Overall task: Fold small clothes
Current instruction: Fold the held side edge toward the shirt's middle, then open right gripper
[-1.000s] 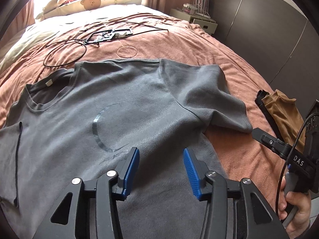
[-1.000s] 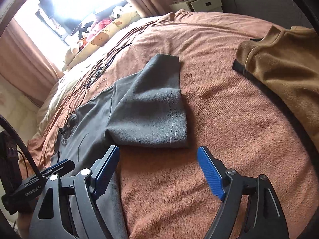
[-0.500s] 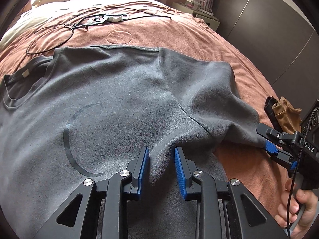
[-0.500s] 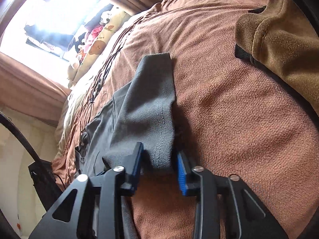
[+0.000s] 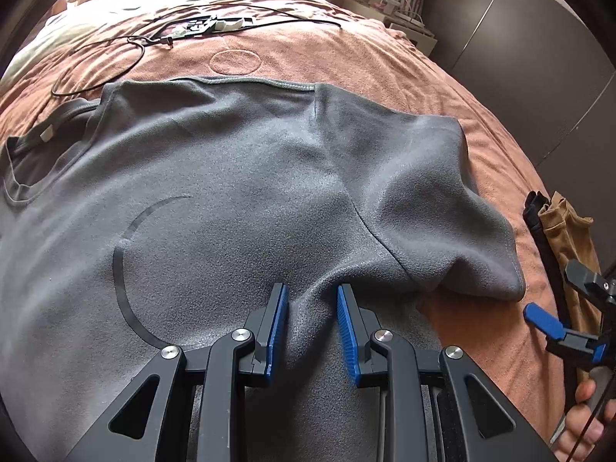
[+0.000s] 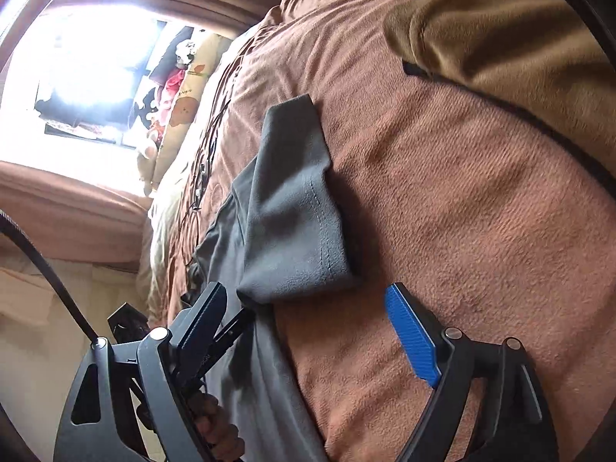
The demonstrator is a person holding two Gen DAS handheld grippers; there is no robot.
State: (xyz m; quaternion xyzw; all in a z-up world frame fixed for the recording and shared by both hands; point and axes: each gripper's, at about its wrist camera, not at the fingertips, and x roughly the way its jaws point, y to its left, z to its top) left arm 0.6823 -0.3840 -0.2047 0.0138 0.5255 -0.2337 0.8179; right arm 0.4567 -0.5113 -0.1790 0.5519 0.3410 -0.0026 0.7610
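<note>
**Shirt pinched at the side, sleeve let go**

A grey shirt (image 5: 215,208) is spread flat on the bed (image 5: 404,57), collar to the left, hem out of view. The left gripper (image 5: 311,323) is clenched on a raised ridge of cloth by the armpit seam. The right gripper (image 6: 308,331) has just been opened wide, nothing between its jaws; the sleeve (image 6: 296,223) lies just beyond it, its long axis running away towards the far pillows. The right gripper is judged nearer the sleeve.

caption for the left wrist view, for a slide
Left gripper pinches a ridge of a grey t-shirt spread on a pink bedspread.
</note>
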